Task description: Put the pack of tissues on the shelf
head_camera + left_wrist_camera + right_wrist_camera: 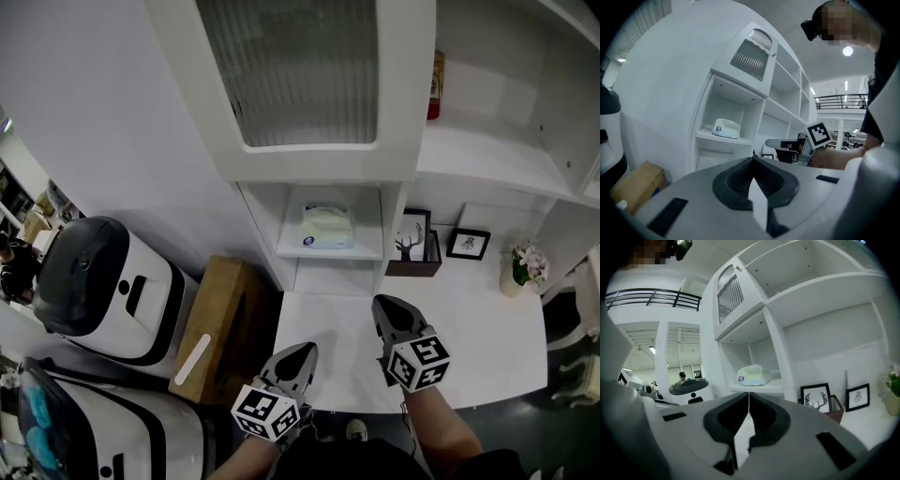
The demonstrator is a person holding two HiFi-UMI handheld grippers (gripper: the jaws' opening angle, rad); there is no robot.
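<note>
The pack of tissues [328, 228] lies flat on the shelf [330, 254] in the narrow open compartment of the white cabinet, under the door with the ribbed glass pane [302, 70]. It sits about midway across the board and no gripper touches it.

Both grippers hang well below and in front of it, over the white countertop [469, 337], pointing toward the cabinet. The left gripper [303, 351] has its jaws pressed together to a point, with nothing between them (its own view shows the two pads meeting in one seam). The right gripper [387, 306] is likewise closed and empty, with only a hairline slit between its jaws. The left one is a little nearer the person than the right.

In the left gripper view the pack of tissues [726, 128] shows on the shelf above and to the left of the jaw tips. In the right gripper view it [753, 375] sits just above them.

Right of the compartment, a framed deer-antler picture [412, 234] stands in a dark wooden holder. A second small frame [468, 244] and a vase of pink flowers [521, 267] stand further right. A brown box [220, 323] sits on the floor left of the counter.
</note>
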